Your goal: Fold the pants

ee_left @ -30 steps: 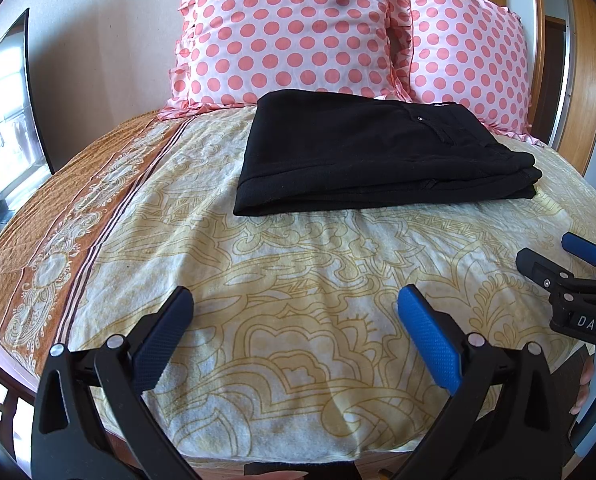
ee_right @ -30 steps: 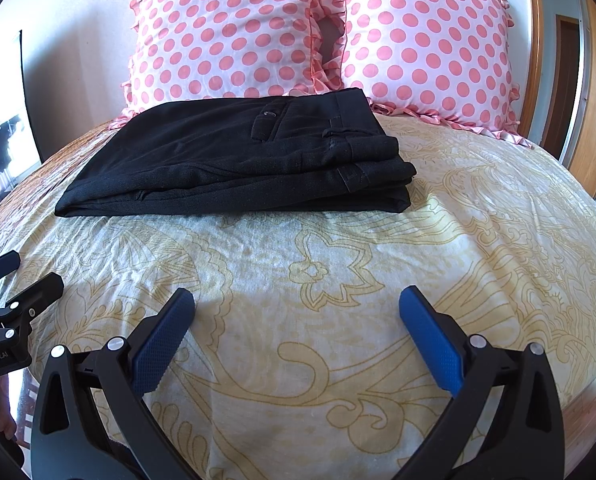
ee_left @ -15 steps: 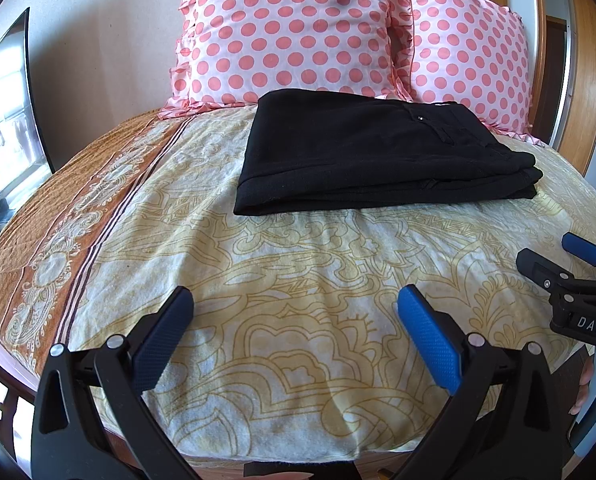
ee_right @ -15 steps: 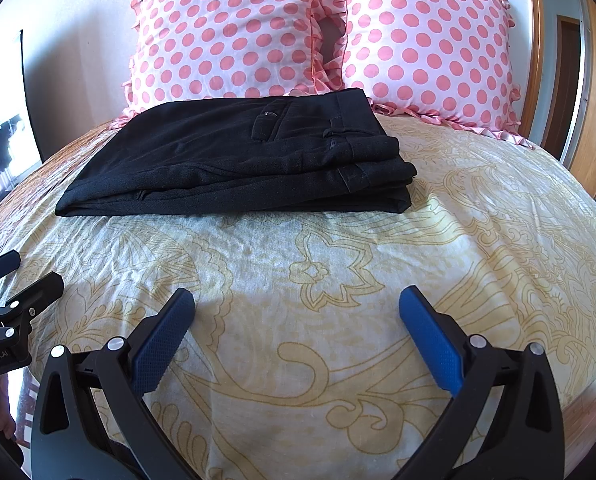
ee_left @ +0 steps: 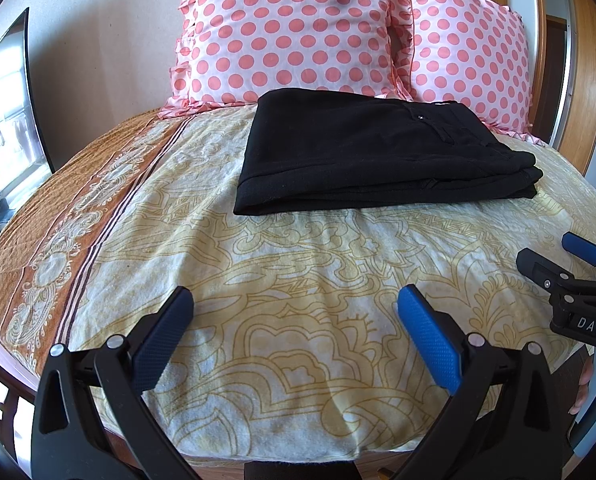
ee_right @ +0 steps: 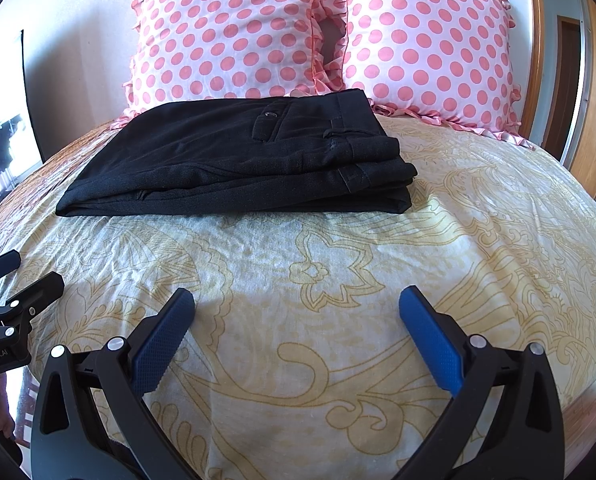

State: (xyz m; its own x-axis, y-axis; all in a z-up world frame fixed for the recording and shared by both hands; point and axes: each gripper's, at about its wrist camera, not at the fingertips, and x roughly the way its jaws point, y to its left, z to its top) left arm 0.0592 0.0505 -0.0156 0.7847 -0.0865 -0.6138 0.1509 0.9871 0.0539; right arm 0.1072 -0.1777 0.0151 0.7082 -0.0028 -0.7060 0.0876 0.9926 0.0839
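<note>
Black pants (ee_right: pixel 234 160) folded into a flat rectangular stack, long axis crosswise to the fingers, waistband end toward the right. Lying on the bed (ee_right: pixel 477 248) well ahead of both grippers, against two polka-dot pillows (ee_right: pixel 234 36). Matte woven cloth, layered edges. Left gripper (ee_left: pixel 294 328) and right gripper (ee_right: pixel 298 328) spread wide, grasping nothing.

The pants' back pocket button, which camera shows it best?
The right wrist view: the button sits clear on its pocket flap near the waistband of the folded black pants. The left wrist view shows the same pants more edge-on, with the button only a tiny pale dot.
</note>
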